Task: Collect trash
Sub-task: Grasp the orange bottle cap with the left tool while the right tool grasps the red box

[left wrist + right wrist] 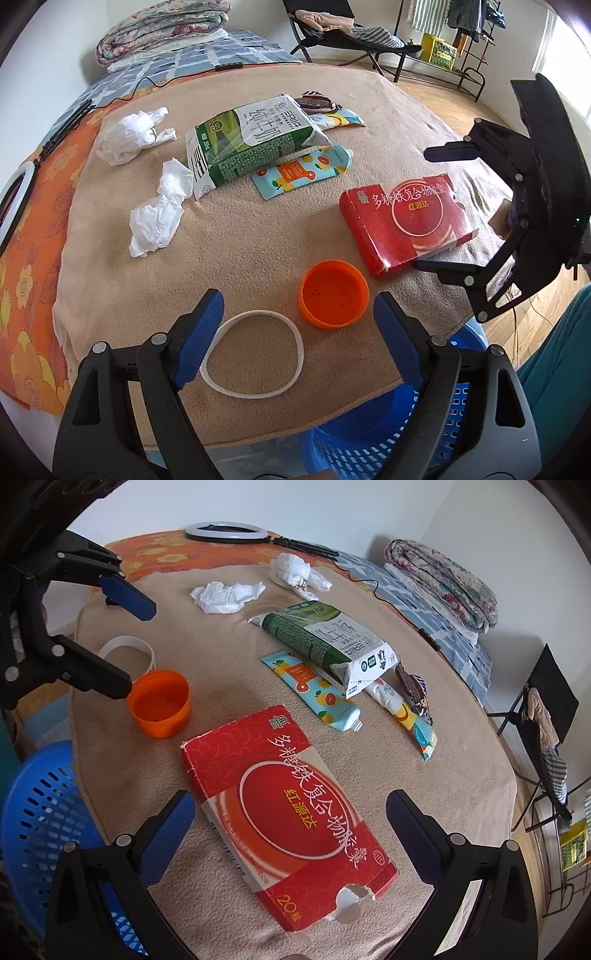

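Observation:
Trash lies on a tan blanket [240, 236]. A red medicine box [291, 812] lies between the open jaws of my right gripper [291, 834], untouched; it also shows in the left wrist view [406, 221]. An orange cap [333, 293] and a white plastic ring [253, 353] lie just ahead of my open, empty left gripper [299, 336]. Farther off lie a green milk carton [255, 144], a grapefruit-print tube [303, 170], snack wrappers [410, 701] and crumpled white tissues [159, 218]. The right gripper [439, 206] shows in the left view, the left gripper [129, 646] in the right view.
A blue perforated plastic basket [40, 812] stands on the floor below the blanket's near edge, also in the left wrist view [369, 439]. A ring light [226, 531], a black cable, folded quilts [443, 579], a folding chair and a clothes rack lie beyond.

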